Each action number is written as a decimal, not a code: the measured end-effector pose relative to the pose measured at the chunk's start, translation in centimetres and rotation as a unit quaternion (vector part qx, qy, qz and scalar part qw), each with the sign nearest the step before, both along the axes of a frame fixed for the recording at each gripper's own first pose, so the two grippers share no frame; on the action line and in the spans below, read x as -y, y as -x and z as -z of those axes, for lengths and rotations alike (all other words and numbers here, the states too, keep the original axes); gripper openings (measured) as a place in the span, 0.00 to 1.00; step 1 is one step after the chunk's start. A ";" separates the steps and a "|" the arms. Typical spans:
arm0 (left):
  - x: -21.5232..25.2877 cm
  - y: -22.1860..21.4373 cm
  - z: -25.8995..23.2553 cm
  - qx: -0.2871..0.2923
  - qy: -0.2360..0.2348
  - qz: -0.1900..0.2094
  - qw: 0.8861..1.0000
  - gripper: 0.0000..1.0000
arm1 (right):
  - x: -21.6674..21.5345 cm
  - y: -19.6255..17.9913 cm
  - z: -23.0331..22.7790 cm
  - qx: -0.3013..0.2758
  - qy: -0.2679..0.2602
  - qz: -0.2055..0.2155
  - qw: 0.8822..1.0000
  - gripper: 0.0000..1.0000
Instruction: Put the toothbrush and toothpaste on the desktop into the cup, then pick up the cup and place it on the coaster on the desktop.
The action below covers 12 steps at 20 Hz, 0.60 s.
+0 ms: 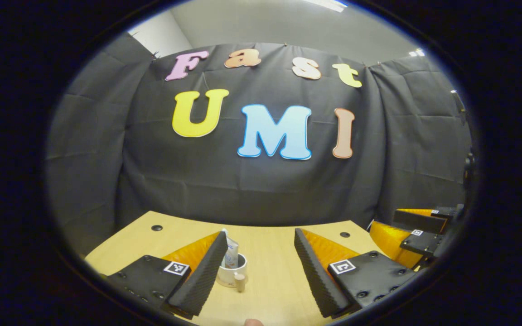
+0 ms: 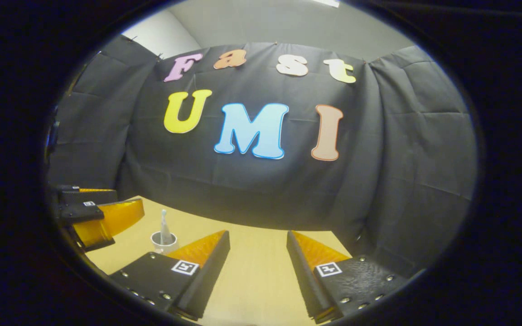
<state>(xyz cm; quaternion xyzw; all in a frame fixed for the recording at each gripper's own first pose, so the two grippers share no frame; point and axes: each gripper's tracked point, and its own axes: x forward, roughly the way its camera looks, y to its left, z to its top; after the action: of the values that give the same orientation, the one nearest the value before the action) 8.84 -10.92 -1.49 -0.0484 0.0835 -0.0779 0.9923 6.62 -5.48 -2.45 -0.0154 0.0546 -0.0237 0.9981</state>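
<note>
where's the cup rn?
Left gripper view: cup stands on the desk beside the left gripper's left finger, toothpaste inside.

Black screw-studded tongs (image 1: 261,271) bodies with square black-and-white markers, ribbed wedge fingers (image 1: 200,280), same on the other tongs (image 2: 257,271)

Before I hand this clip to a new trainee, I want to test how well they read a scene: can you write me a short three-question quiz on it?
1. True or false: the left gripper is shut on the cup.
2. What stands in the cup?
A. a toothpaste tube
B. a spoon
C. nothing
3. Fill in: in the right gripper view, the cup sits on the wooden ____, ahead of the right gripper and to the left.

Key:
1. False; both grippers are open and hold nothing.
2. A; the toothpaste tube stands upright in it.
3. Desktop.
</note>
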 end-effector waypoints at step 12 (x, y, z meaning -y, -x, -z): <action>0.5 1.1 -1.0 0.012 -0.010 0.015 1.000 0.96 | 0.5 1.6 -1.7 0.035 -0.012 0.023 0.999 0.86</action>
<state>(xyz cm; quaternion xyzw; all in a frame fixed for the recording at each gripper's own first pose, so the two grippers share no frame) 7.73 -11.39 -0.48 -0.0366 0.0735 -0.0927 0.9923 5.04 -5.93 -0.73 -0.0012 0.0204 -0.0467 0.9987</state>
